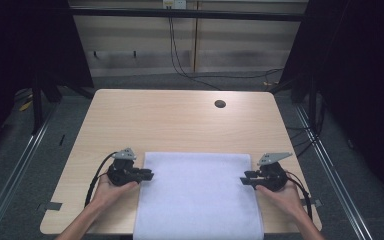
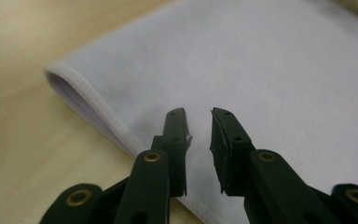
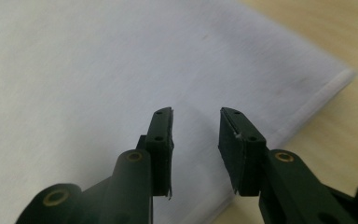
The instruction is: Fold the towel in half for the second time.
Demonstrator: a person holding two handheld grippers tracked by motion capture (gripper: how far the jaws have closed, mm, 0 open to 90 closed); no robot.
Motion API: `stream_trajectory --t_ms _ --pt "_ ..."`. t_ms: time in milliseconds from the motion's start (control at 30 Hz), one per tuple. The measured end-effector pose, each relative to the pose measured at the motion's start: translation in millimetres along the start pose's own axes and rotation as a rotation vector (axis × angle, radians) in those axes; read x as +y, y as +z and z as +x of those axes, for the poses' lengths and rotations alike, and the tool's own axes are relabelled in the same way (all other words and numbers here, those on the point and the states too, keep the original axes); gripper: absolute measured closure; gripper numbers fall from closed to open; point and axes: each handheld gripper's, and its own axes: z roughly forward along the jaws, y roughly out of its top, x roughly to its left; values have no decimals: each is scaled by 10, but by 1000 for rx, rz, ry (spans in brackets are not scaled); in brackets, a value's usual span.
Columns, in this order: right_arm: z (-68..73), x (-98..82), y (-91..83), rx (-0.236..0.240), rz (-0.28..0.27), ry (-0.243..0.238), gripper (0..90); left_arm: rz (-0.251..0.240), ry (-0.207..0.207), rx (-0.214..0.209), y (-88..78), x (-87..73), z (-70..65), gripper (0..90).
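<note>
So we've got one white cloth (image 1: 198,195) lying flat on the light wood counter (image 1: 180,120), down at the near side, with its near edge running off the counter's front edge in the high view. The far half of the counter is bare wood, so lots of open room there, apart from one small dark round hole (image 1: 220,104) toward the far right. Two grippers total, one per hand. The left hand-held gripper (image 1: 149,175) sits right at the cloth's left edge, jaws pointing inward; in the left gripper view (image 2: 199,122) we see its jaws parted with a narrow gap, nothing between them, hovering over the hemmed edge and a corner of the cloth (image 2: 242,70). The right hand-held gripper (image 1: 244,180) mirrors it at the cloth's right edge, and in the right gripper view (image 3: 196,122) its jaws are also apart and empty above the cloth (image 3: 98,70) near its hem. No labels or writing we can read anywhere.
</note>
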Motion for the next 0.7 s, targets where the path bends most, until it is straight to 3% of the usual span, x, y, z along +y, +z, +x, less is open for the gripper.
stream_trajectory --t_ms 133,333,400,500,633,700 --pt "-142 160 -4 -39 -47 9 674 -16 -28 26 -13 109 154 739" --pt "-390 389 73 -89 -97 36 709 -32 -36 90 63 288 391 728" --pt "-481 424 136 -90 -99 55 708 -48 -59 88 102 315 461 716" --pt "-583 429 252 -84 -90 72 684 -36 -67 95 152 317 492 675" --pt "-654 368 341 -78 -57 94 612 -27 -53 110 187 316 502 609" --pt "-670 325 359 -69 -46 109 588 -19 -68 113 201 297 546 588"
